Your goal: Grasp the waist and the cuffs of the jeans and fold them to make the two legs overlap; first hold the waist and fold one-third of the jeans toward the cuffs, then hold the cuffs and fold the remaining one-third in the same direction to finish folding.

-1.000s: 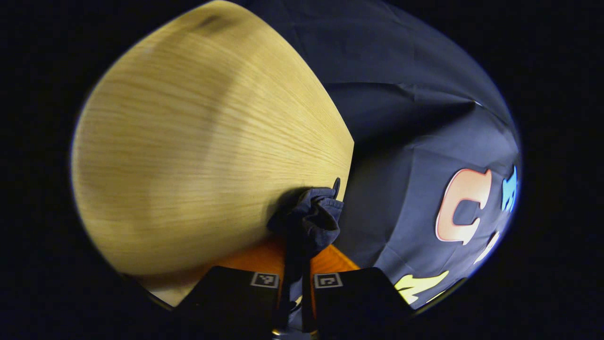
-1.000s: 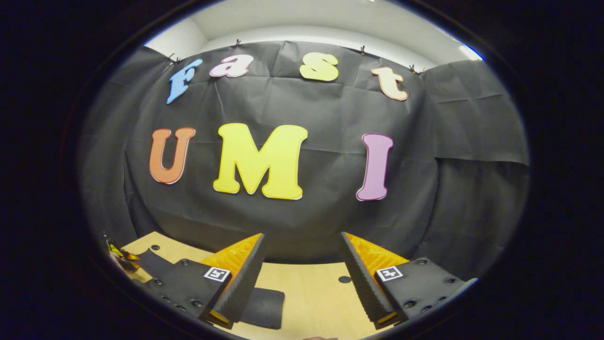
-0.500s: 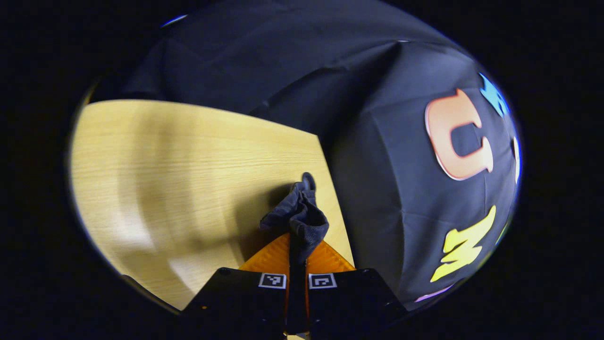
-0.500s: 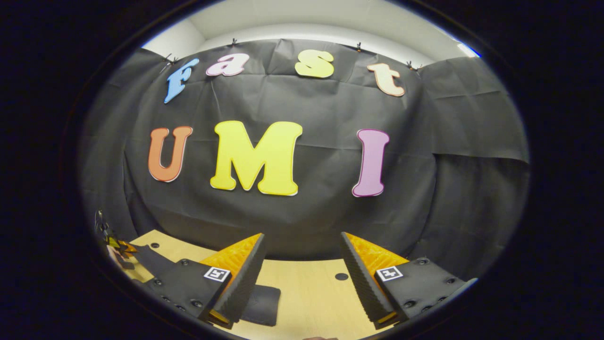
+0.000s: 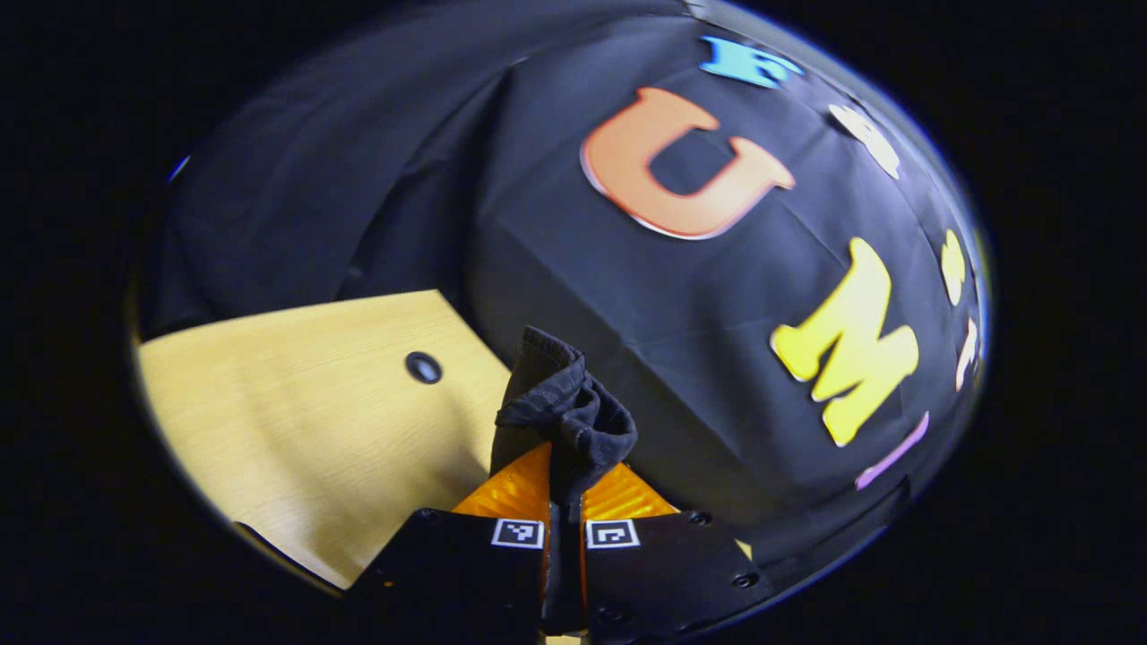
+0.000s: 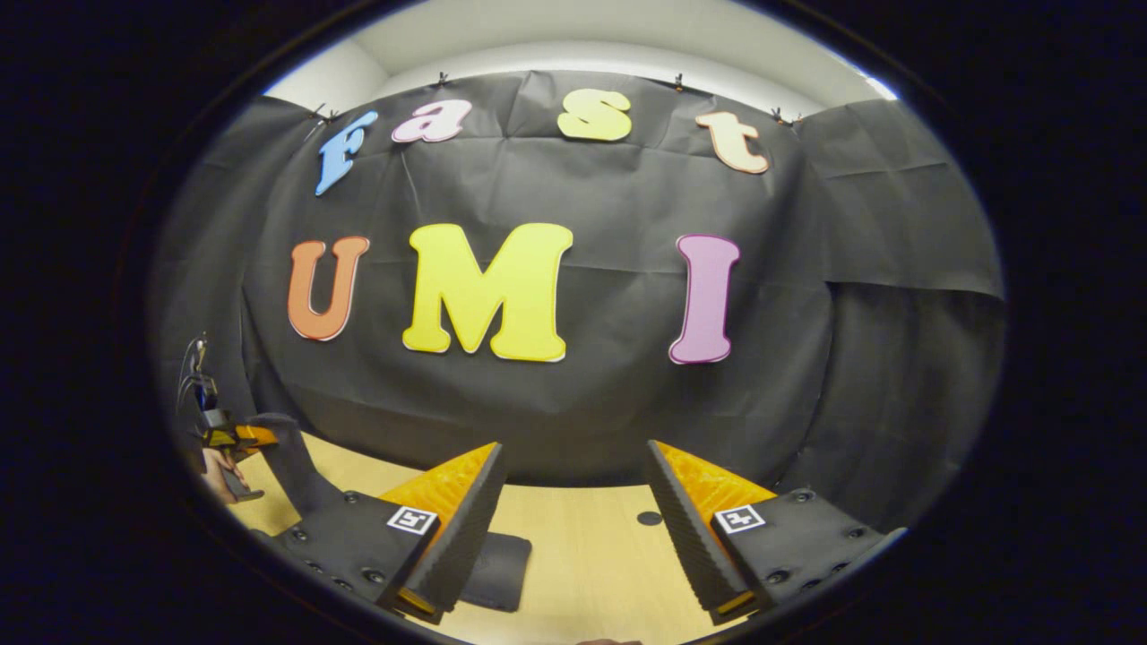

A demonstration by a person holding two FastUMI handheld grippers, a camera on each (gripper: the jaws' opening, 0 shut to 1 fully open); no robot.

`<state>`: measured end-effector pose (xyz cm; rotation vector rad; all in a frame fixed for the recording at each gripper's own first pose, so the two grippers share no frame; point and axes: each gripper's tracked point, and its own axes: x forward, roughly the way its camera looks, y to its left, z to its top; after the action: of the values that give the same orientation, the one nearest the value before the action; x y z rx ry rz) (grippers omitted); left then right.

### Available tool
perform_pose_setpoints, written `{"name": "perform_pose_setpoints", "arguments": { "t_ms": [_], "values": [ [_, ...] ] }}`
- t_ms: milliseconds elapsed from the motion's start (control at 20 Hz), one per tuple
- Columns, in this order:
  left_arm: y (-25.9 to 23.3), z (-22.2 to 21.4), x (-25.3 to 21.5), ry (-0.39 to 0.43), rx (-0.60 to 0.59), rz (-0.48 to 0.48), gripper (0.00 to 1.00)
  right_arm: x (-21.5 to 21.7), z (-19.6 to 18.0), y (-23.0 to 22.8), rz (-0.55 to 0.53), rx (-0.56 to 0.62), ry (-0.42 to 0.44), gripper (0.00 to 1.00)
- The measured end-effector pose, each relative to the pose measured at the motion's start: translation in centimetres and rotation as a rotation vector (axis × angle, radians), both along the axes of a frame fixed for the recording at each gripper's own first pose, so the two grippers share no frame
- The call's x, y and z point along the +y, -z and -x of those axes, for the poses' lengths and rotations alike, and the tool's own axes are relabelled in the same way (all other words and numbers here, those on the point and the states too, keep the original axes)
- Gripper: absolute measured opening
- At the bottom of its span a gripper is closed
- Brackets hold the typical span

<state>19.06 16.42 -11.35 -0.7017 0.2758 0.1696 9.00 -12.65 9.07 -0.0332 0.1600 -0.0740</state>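
My left gripper [image 5: 564,502] is clamped on a bunched bit of the dark jeans [image 5: 563,414], lifted above the wooden table [image 5: 305,421]. Which part of the jeans it holds, I cannot tell. My right gripper [image 6: 573,528] has its fingers wide apart, holding nothing. More jeans lie flat on the table behind its left finger, partly hidden. The finger tags are too small to read.

My left gripper view is dim and strongly curved at the rim; the table [image 5: 296,403] carries soft shadow bands. My right gripper view is sharp, evenly lit from overhead.
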Motion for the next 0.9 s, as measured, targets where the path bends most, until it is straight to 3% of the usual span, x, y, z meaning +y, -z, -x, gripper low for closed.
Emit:
{"name": "perform_pose_setpoints", "arguments": {
  "t_ms": [350, 500, 900],
  "values": [
    [-4.5, -2.3, -12.4, 0.246, -0.112, -0.354, 0.03, -0.2, 0.2, 0.1, -0.018, 0.017, 0.012, 0.95],
    [-4.7, -1.7, -17.9, 0.353, -0.132, -0.431, 0.03, -0.4, 0.4, 0.3, -0.034, 0.031, 0.021, 0.94],
    [2.8, 0.2, -28.0, 0.628, -0.061, -0.66, 0.03, -0.9, 0.6, 0.2, -0.045, 0.026, 0.049, 0.94]
  ]
}}
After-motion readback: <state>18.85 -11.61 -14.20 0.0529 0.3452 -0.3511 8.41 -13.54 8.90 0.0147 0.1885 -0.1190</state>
